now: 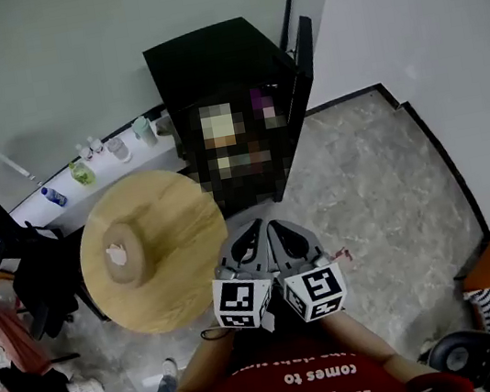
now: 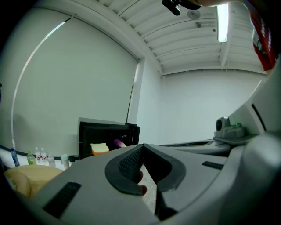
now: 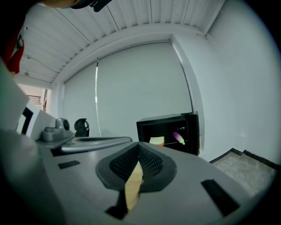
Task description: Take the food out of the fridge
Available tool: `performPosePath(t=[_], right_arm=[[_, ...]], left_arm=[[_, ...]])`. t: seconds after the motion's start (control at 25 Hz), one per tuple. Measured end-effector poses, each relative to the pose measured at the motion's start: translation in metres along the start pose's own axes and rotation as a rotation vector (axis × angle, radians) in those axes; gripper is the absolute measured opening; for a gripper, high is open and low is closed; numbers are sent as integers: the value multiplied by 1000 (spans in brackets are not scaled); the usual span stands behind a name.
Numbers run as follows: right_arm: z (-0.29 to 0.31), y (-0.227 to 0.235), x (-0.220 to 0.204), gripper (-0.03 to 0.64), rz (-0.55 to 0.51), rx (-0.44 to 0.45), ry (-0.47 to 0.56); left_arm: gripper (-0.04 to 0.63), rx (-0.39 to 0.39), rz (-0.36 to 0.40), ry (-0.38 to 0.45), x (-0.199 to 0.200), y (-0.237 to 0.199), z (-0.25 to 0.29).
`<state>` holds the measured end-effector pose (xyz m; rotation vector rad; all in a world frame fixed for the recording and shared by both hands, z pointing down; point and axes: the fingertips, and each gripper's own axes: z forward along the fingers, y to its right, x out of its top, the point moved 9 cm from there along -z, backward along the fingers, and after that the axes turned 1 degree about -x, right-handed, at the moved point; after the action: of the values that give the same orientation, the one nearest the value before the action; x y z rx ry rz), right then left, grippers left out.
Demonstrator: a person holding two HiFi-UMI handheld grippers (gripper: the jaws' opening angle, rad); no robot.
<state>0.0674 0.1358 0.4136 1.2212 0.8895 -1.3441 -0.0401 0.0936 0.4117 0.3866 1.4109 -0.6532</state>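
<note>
Fridge: the small black fridge [image 1: 204, 62] stands against the wall beyond the round wooden table [image 1: 173, 212], with its door [image 1: 301, 74] swung wide open.
Food: a bread slice [image 3: 157, 140] and a purple eggplant [image 3: 178, 137] lie side by side on the shelf inside, and neither has been taken out.
Left gripper: the left gripper [image 1: 253, 232] is held in front of the person's chest, well apart from the fridge. Its jaws meet at the tips with nothing between them.
Right gripper: the right gripper [image 1: 278, 228] is just beside the left one, pointing the same way. Its jaws are closed and empty — only the table's wood shows through the slit below the tips.
Step in hand: this looks like the approach, since both tools are aimed at the open fridge and no food has been reached.
Next move: one gripper probably has to close the distance to the shelf and spread its jaws before it gets there. It then needs to line up with a single item — the eggplant lies nearer the door side, the bread further in.
</note>
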Motion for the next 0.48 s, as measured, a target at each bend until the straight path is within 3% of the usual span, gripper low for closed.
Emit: performPosePath(t=[0.28,0.48], right_arm=[[45,72,3,11,23,103,-38],[85,84,-5,11,43,213,-104]], left_arm=[[8,80,-16,-35,4,-1,76],[8,178,-21,-85,-4,-20,93]])
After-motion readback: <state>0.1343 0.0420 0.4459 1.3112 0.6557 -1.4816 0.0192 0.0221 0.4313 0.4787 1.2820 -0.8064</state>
